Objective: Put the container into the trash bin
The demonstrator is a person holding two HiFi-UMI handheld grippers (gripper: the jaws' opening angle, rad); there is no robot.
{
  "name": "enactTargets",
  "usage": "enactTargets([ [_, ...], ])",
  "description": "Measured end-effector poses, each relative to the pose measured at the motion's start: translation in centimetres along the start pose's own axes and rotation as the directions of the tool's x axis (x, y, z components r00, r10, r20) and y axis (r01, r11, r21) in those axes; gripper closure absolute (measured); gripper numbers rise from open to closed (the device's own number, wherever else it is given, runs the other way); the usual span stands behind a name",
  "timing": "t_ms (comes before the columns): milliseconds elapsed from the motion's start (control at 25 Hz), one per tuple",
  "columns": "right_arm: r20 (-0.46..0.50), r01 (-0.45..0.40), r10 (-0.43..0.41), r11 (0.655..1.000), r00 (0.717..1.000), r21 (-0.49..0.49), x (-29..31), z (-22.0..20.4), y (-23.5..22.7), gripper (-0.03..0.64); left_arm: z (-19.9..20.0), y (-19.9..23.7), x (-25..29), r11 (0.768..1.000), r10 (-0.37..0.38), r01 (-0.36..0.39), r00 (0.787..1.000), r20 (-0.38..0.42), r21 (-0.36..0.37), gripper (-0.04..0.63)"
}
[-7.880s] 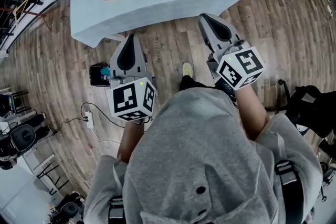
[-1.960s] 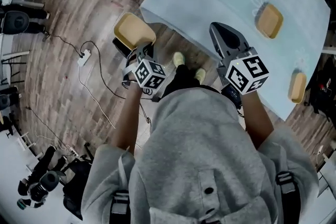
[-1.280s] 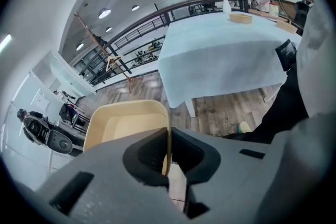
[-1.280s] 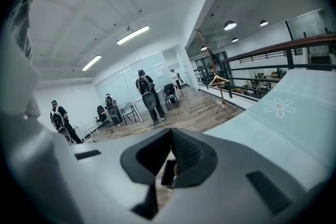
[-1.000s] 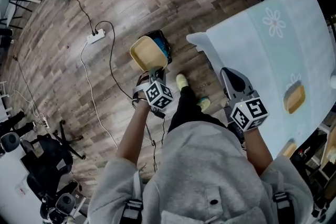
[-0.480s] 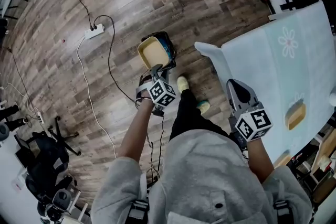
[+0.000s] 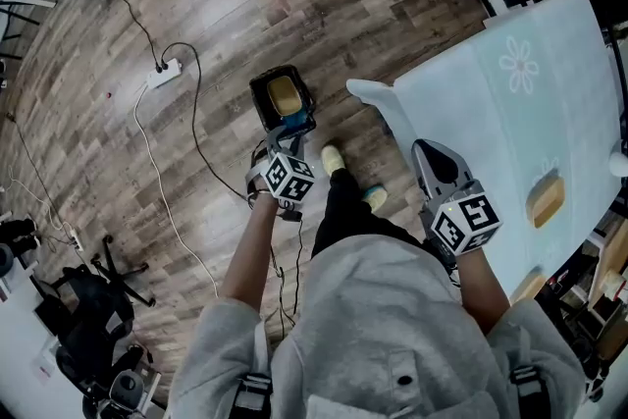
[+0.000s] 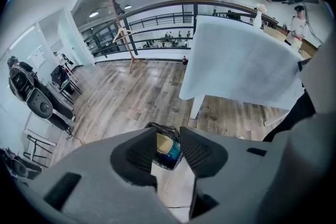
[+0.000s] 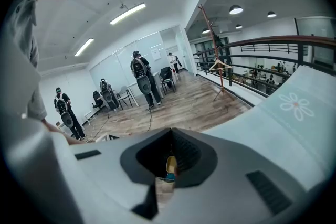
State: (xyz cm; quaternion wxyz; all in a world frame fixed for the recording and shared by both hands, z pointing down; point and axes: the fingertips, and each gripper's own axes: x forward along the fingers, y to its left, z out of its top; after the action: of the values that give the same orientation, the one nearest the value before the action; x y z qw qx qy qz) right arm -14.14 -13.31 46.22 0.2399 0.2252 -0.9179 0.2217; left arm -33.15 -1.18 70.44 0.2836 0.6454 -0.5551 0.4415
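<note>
Drop step, nearly done: the container (image 7: 284, 95) lies inside the trash bin (image 7: 263, 113); the left claw (image 7: 286, 137) is opening just above it, nothing between its jaws.
Open room, wood floor (image 7: 226, 5) with a power strip (image 7: 162, 72). The cloth-covered desk (image 7: 491, 123) at right carries a tan tray (image 7: 546, 199). The bin stands on the floor near the desk corner. The right claw (image 7: 430, 152) is clenched and empty. The next move probably needs only lifting the left claw clear.

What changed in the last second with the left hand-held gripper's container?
The left hand-held gripper let the tan container go: it dropped into the black trash bin and lies inside. That gripper's jaws are opening, with nothing between them. The right hand-held gripper stayed shut and empty beside the table; another container remains on the tablecloth.
</note>
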Motion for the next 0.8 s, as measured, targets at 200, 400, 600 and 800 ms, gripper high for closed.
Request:
enactTargets([
  [200,0.034,0.01,-0.01,1.0,0.999,-0.003,-1.4,0.6,-0.2,0.592,2.1,0.1,-1.8,0.999,0.004,-0.001,0.998,0.055,-0.045,0.46],
  [400,0.087,0.043,-0.043,0.999,0.995,0.001,-4.2,1.1,-1.3,0.591,6.2,-1.1,-4.4,0.996,-0.007,0.021,0.988,0.152,-0.092,0.499],
  [600,0.164,0.103,-0.104,0.995,0.981,0.013,-8.3,1.8,-3.0,0.592,11.2,-3.4,-7.3,1.0,-0.018,0.022,0.97,0.243,-0.013,0.558],
  [800,0.241,0.219,-0.23,0.973,0.943,0.074,-14.9,1.1,-6.1,0.592,17.2,-9.4,-9.5,0.989,-0.143,0.123,0.935,0.325,0.082,0.575],
])
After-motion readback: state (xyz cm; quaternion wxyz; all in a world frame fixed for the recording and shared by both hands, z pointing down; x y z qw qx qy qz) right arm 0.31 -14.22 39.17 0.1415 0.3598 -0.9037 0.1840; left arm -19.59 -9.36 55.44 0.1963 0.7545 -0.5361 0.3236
